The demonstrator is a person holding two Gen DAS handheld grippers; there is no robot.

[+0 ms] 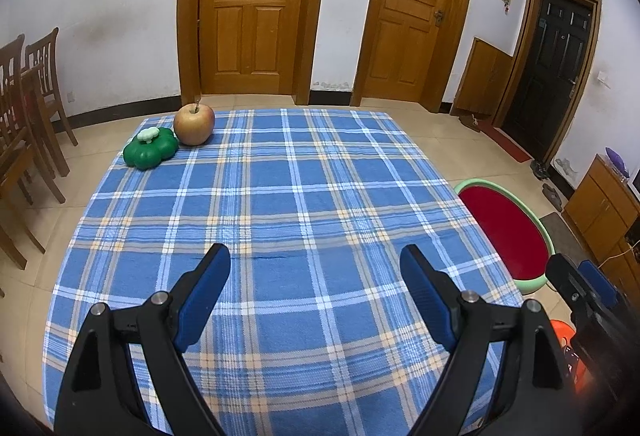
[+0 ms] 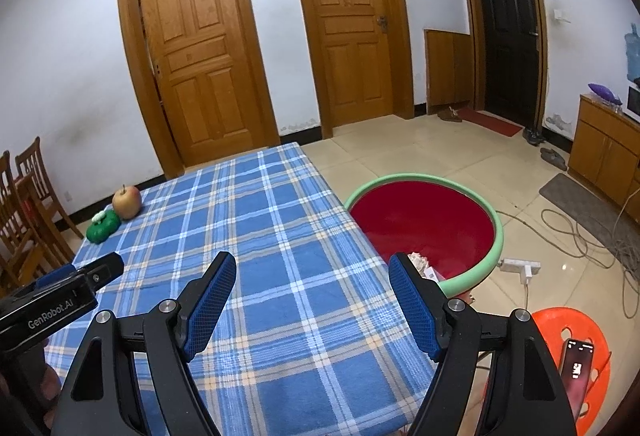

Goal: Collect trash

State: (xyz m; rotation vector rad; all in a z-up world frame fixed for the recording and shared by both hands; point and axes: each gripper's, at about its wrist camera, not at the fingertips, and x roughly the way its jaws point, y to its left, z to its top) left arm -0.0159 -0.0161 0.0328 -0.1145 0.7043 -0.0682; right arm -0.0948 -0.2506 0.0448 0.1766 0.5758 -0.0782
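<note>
A table with a blue plaid cloth [image 1: 288, 203] fills the left wrist view and also shows in the right wrist view [image 2: 260, 236]. An apple [image 1: 194, 124] and a green flower-shaped lidded box [image 1: 150, 148] stand at its far left corner; both also show in the right wrist view, the apple [image 2: 127, 201] and the box [image 2: 103, 227]. A red basin with a green rim [image 2: 428, 220] stands on the floor right of the table, with bits of paper trash [image 2: 420, 263] inside. My left gripper [image 1: 316, 264] is open and empty over the near table. My right gripper [image 2: 312, 272] is open and empty over the table's right edge.
An orange plastic stool [image 2: 568, 340] with a phone [image 2: 576, 360] on it stands right of the table. A power strip [image 2: 520, 268] and cables [image 2: 580, 232] lie on the floor. Wooden chairs [image 1: 28, 107] stand at left. A wooden cabinet [image 2: 608, 147] lines the right wall.
</note>
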